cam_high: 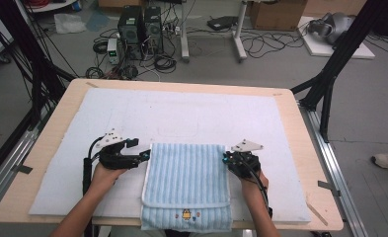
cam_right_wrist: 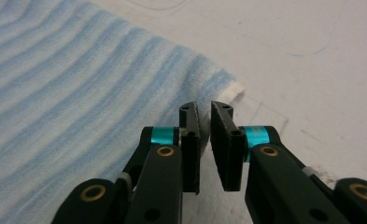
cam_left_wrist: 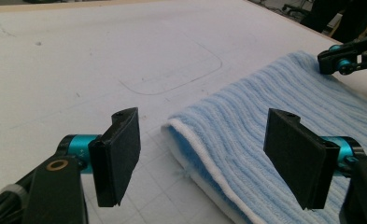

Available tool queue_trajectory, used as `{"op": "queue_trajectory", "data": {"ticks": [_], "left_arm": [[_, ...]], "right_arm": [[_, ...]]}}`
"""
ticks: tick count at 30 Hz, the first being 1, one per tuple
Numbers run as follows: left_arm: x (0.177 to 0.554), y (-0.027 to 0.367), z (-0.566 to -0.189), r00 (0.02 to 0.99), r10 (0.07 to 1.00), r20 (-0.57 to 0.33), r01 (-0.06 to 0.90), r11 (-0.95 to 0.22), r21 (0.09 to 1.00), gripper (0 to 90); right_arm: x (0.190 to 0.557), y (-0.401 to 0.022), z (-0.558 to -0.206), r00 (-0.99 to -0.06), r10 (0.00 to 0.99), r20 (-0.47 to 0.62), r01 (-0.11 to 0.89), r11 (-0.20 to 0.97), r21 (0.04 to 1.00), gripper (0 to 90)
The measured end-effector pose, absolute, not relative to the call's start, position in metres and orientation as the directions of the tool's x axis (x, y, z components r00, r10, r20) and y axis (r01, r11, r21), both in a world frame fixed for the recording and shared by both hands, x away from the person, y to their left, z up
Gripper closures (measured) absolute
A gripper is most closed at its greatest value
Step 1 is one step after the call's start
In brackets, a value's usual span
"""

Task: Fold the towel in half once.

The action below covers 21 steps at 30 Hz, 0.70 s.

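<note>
White padding [cam_high: 181, 118] covers the table; on its near edge lies a folded blue striped towel [cam_high: 186, 182], long axis toward the person. Left gripper [cam_left_wrist: 202, 156] gapes wide at the towel's far-left corner; right gripper [cam_right_wrist: 205, 140], nearly closed and empty, sits at the far-right corner.

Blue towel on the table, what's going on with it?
A person works a folded, blue striped towel on a white mat with a handheld gripper in each hand. The left gripper sits at the towel's far left corner with its jaws wide open, the white-edged corner between them but not pinched. The right gripper is at the far right corner, jaws nearly together with a narrow gap and no cloth visible between them. The towel lies flat, its near end hanging over the table edge.
</note>
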<state>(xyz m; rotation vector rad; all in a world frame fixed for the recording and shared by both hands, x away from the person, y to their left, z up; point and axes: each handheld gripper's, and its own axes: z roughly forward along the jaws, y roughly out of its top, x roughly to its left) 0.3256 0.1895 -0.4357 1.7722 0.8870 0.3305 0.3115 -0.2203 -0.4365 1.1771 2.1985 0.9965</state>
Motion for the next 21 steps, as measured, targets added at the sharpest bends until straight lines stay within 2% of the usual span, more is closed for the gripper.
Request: {"op": "queue_trajectory", "data": {"ticks": [5, 11, 15, 17, 19, 21], "left_arm": [[0.327, 0.189, -0.437, 0.678, 0.709, -0.194, 0.417, -0.154, 0.896, 30.3], [0.328, 0.185, -0.440, 0.676, 0.711, -0.193, 0.439, -0.178, 0.881, 30.4], [0.331, 0.175, -0.442, 0.686, 0.700, -0.200, 0.464, -0.208, 0.861, 32.5], [0.333, 0.170, -0.444, 0.695, 0.691, -0.202, 0.475, -0.230, 0.849, 37.4], [0.334, 0.164, -0.446, 0.694, 0.694, -0.190, 0.483, -0.253, 0.839, 42.9], [0.335, 0.160, -0.449, 0.693, 0.698, -0.180, 0.492, -0.276, 0.826, 44.0]], "right_arm": [[0.310, -0.230, -0.432, -0.503, 0.864, 0.004, 0.511, 0.293, 0.808, 56.2], [0.310, -0.232, -0.436, -0.504, 0.862, 0.058, 0.556, 0.272, 0.786, 41.6], [0.309, -0.229, -0.439, -0.517, 0.853, 0.071, 0.576, 0.286, 0.766, 40.8], [0.309, -0.228, -0.440, -0.524, 0.848, 0.074, 0.579, 0.291, 0.762, 40.8], [0.309, -0.228, -0.440, -0.525, 0.848, 0.070, 0.584, 0.299, 0.755, 42.8], [0.309, -0.228, -0.441, -0.531, 0.844, 0.074, 0.585, 0.302, 0.752, 46.4]]}}
